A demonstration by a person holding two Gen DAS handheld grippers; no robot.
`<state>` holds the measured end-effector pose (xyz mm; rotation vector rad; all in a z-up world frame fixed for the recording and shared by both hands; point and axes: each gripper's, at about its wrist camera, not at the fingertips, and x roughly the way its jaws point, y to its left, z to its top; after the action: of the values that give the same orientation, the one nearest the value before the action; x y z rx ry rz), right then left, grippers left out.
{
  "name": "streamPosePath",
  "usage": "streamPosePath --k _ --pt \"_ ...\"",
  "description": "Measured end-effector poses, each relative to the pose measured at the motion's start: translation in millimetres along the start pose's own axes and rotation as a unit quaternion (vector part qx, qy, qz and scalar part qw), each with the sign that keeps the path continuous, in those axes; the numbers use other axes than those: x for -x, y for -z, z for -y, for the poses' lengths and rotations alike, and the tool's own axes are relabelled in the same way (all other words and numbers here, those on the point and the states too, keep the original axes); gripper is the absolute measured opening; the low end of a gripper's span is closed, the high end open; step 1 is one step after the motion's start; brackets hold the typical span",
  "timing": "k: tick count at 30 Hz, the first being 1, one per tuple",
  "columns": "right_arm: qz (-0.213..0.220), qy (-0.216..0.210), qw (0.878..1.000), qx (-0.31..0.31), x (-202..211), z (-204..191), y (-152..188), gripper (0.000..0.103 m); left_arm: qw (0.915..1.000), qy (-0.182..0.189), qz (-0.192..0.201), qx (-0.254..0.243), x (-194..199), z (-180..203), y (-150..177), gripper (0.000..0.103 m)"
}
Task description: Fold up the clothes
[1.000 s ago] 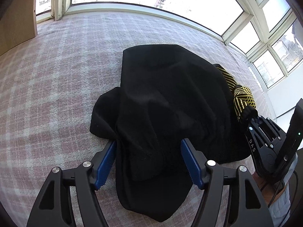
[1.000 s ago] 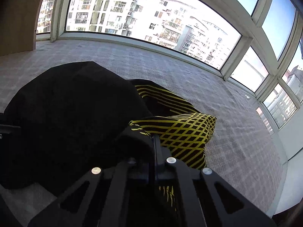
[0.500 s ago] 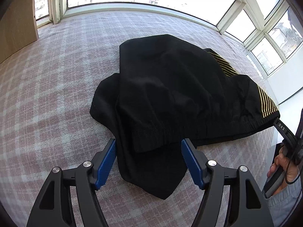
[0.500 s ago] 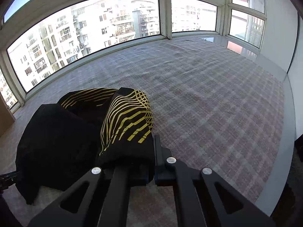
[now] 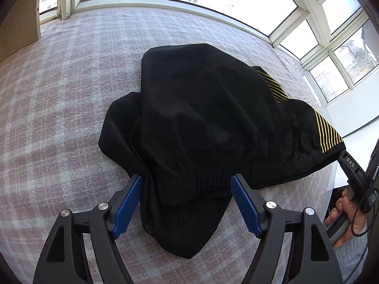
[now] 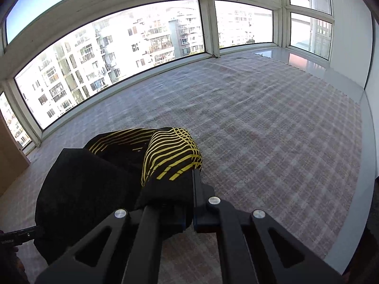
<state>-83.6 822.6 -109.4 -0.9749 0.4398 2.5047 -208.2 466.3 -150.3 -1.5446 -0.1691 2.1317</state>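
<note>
- Left wrist view: a black garment [image 5: 203, 118] with yellow-striped trim lies bunched on the plaid-covered bench [image 5: 71, 94], near its front edge. It looks like a sweatshirt or jacket, though I cannot tell which.
- Its ribbed hem [image 5: 201, 179] faces the camera, with another layer or sleeve poking out beneath it. By my reading the folding is at an early stage: the cloth is rumpled, not squared, and no tidy fold shows yet.
- The left claw [image 5: 187, 198] is released, and its jaws have just been opening further. The hem sits between the blue pads [image 5: 128, 203]; the left pad touches the cloth, while the right pad stands clear of it, so nothing is pinched.
- At the right edge the right claw [image 5: 341, 152] bites the striped corner [image 5: 328, 132] of the garment, with a person's hand [image 5: 343, 215] on its handle.
- Right wrist view: the right claw [image 6: 193, 189] is clenched on the black-and-yellow striped part [image 6: 173, 151], which bunches up over its fingers.
- The rest of the garment trails off to the left across the bench [image 6: 272, 130], which runs up to the windows [image 6: 118, 54].
- What seems left: spread the garment flat, bring in the sleeves, then fold the body over.
</note>
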Motion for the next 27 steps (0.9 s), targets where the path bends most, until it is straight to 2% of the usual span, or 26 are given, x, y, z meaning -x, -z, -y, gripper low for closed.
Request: streamPosePath --k 4,6,9,10,12,14,18,21,27 --pt "-0.008 -0.001 1.000 -0.003 -4 3 5 0.003 0.9999 0.005 0.000 0.015 -5 -1 -8 0.072" --pt "-0.011 0.000 1.000 -0.005 -5 5 8 0.003 0.9998 0.006 0.017 0.004 0 8 -16 0.068" --pt "-0.013 0.000 1.000 -0.010 -6 8 10 0.003 0.9994 0.002 0.032 -0.012 6 14 -26 0.069" --pt "-0.014 0.000 1.000 -0.011 -7 8 11 0.003 0.9994 0.003 0.031 -0.012 7 14 -29 0.070" --pt "-0.016 -0.001 1.000 -0.011 -7 9 11 0.003 0.9999 0.007 0.004 0.010 3 8 -26 0.070" --pt "-0.013 0.000 1.000 -0.008 -7 8 11 0.003 0.9993 0.018 -0.019 0.027 6 3 -13 0.070" --pt "-0.014 0.002 1.000 -0.007 -10 7 12 0.003 0.9988 0.025 -0.036 0.021 8 8 7 0.071" --pt "-0.014 -0.003 1.000 -0.010 -12 5 13 0.003 0.9993 0.010 -0.035 0.006 0 5 8 0.071" --pt "-0.009 -0.003 1.000 -0.004 -7 2 12 0.003 0.9989 0.037 -0.020 0.019 7 -4 -6 0.071"
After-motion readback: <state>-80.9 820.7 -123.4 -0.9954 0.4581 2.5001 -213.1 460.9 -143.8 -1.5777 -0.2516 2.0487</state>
